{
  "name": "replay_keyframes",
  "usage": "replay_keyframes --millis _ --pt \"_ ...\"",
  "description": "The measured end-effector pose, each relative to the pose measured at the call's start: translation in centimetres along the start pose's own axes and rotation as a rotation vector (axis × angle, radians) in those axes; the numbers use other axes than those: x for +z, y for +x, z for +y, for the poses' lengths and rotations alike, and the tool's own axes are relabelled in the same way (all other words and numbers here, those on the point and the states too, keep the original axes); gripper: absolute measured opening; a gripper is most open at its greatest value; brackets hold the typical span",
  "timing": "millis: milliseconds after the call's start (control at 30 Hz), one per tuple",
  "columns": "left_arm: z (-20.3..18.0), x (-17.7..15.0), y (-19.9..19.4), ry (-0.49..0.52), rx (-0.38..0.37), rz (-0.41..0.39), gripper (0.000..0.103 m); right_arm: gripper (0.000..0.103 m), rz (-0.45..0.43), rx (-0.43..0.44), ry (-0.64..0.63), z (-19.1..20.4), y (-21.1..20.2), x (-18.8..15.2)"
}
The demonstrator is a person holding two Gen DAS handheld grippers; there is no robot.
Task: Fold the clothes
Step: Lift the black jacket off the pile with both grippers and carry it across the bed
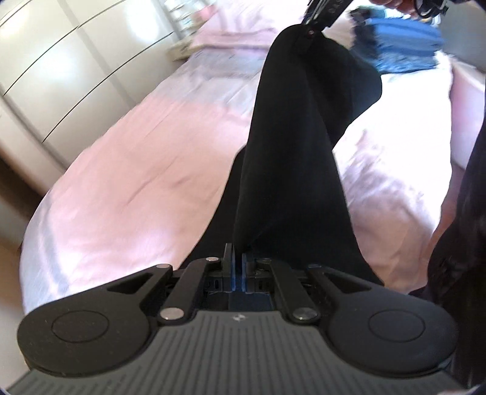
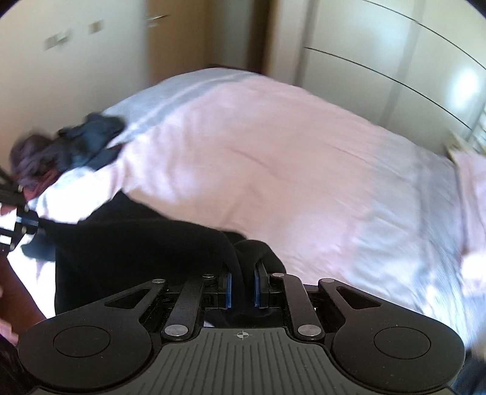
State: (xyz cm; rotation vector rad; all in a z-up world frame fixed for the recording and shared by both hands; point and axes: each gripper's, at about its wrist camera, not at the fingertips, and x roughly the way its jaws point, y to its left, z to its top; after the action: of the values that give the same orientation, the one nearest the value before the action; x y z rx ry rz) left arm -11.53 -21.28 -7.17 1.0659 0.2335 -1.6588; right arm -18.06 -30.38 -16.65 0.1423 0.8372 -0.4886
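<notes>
Stretching up the middle of the left wrist view, a long black fabric garment (image 1: 291, 158) runs from the left gripper (image 1: 238, 267) at six o'clock to the right gripper (image 1: 316, 22) at about one o'clock near the top edge. The left gripper's blue-padded jaws are clenched on one end of the cloth, almost meeting on it, and the far gripper pinches the other end, so the garment hangs taut above a pale pink bedspread (image 1: 136, 170). A folded stack of blue clothes (image 1: 401, 45) lies on the bed at two o'clock, pink pillows (image 1: 231, 30) sit at twelve o'clock, and glossy cream wardrobe doors (image 1: 54, 70) fill ten o'clock. In the right wrist view, the right gripper (image 2: 243, 285) at six o'clock has its jaws clamped on a thick rolled bunch of the same black garment (image 2: 136, 252), which sweeps away toward nine o'clock, where the left gripper (image 2: 21, 218) grips its far end at the picture's edge. The pink bedspread (image 2: 303, 170) spreads across the centre and toward three o'clock. A loose heap of dark blue and purple clothes (image 2: 70, 145), blurred, sits on the bed at ten o'clock, and cream wardrobe doors (image 2: 395, 60) stand at one o'clock.
</notes>
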Motion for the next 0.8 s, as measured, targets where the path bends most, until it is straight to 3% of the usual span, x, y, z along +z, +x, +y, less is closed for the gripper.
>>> replay_keyframes --millis 133,267,500,600,667,700,767,800 --pt "1.6 3.6 -0.2 0.033 -0.060 -0.122 0.002 0.011 -0.049 -0.100 0.093 -3.0 -4.3 -0.7" --pt "3.7 6.6 -1.4 0.094 -0.132 -0.288 0.003 0.011 -0.161 -0.222 0.100 -3.5 -10.9 1.6" --pt "6.6 8.0 -3.8 0.107 -0.233 -0.476 0.003 0.012 -0.362 -0.474 -0.035 1.4 -22.3 8.8" --pt "9.9 6.7 -2.8 0.005 -0.222 -0.447 0.006 0.012 -0.409 -0.486 -0.145 4.8 -23.3 13.0" --pt "12.8 5.5 -1.3 -0.107 -0.162 -0.363 0.026 0.013 -0.411 -0.464 -0.221 6.7 -21.5 16.2" --pt "14.2 4.8 -0.4 -0.167 -0.117 -0.319 0.030 0.014 -0.393 -0.434 -0.263 7.3 -19.1 17.9" --pt "16.6 2.4 1.0 -0.284 -0.032 -0.238 0.035 0.027 -0.347 -0.369 -0.325 7.7 -13.3 20.9" --pt "17.5 1.0 1.5 -0.327 -0.014 -0.199 0.035 0.054 -0.320 -0.333 -0.348 7.7 -9.9 22.2"
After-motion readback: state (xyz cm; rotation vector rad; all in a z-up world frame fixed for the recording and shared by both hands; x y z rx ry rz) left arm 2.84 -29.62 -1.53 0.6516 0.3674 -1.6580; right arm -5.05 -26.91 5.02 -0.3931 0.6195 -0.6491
